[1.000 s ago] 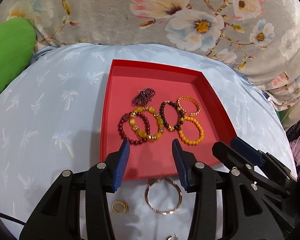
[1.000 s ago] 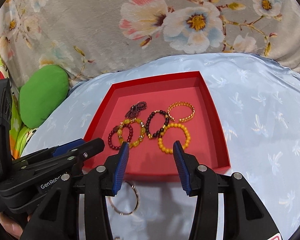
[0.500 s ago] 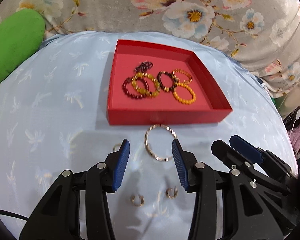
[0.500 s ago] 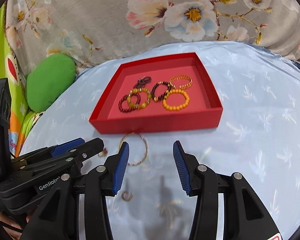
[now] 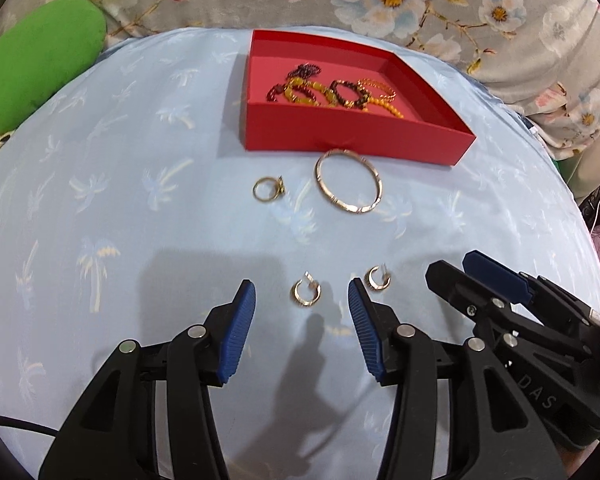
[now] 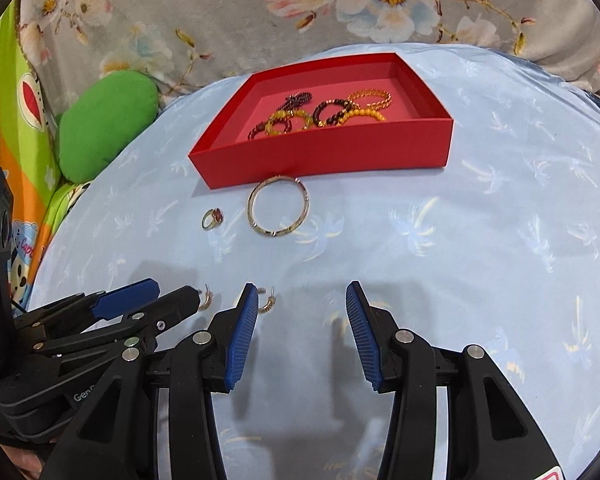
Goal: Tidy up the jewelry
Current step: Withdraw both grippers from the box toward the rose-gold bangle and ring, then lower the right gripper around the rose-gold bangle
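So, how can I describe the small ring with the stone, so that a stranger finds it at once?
Start from the red cardboard tray on the light blue palm-print cloth. Just before its near wall lies a large thin gold bangle, and beside it, towards the green cushion, the small gold ring. Unlike the two open gold hoop earrings nearer the camera, it is a closed band bearing a dark red stone.

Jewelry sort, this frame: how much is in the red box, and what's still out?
Done: the beaded bracelets lie in the red box. In hand: nothing; the left claw is opening around one hoop earring without touching it, and the right claw is open. Left on the cloth: bangle, ring, second earring.
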A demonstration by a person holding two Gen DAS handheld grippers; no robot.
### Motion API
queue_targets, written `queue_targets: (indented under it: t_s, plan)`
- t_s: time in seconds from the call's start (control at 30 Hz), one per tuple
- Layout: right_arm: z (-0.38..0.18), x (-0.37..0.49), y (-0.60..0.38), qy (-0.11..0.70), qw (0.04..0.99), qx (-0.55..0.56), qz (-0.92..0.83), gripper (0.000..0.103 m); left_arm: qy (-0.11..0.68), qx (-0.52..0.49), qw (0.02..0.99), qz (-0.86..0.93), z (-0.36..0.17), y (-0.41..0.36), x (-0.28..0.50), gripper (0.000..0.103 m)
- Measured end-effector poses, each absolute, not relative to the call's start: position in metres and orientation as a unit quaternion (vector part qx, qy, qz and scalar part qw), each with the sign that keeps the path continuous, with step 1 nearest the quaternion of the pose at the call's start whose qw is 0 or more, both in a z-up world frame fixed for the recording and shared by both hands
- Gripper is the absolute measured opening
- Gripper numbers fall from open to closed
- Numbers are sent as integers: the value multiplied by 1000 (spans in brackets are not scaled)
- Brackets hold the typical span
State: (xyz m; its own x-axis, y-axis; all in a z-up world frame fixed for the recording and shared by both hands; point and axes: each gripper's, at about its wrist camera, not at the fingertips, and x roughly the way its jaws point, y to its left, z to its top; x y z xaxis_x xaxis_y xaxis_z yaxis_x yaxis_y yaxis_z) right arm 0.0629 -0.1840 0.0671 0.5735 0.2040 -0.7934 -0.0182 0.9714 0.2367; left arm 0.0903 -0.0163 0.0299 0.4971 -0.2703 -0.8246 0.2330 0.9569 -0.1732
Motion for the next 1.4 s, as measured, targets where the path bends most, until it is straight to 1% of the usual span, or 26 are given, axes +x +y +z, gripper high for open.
queue_targets:
  t_s: [0.3, 0.43, 0.5, 0.83, 1.07, 1.13, 1.23, 1.4]
  plan:
    - [51, 85, -171, 466, 878, 82, 71, 46, 492, -32, 860, -131, 19, 1, 92, 46]
    - [49, 105, -167, 463, 880, 76, 70, 55, 491, -41, 861, -125, 20, 9, 98, 47]
    - [47, 114, -165, 463, 880, 72, 70, 55, 489, -46, 863, -119, 21, 14, 103, 49]
    - [41, 147, -146, 460, 883, 57, 72, 56, 483, -60, 867, -107, 24, 29, 124, 50]
    - [39, 154, -135, 455, 888, 30, 65, 57, 484, -65, 867, -100, 24, 34, 132, 50]
    - [39, 154, -133, 453, 889, 18, 60, 54, 484, -67, 867, -99, 25, 36, 134, 50]
    - [39, 152, -131, 451, 890, 8, 59, 53, 483, -68, 867, -99, 25, 36, 134, 50]
    - [41, 142, -141, 453, 890, 27, 56, 53, 480, -64, 869, -107, 27, 30, 136, 50]
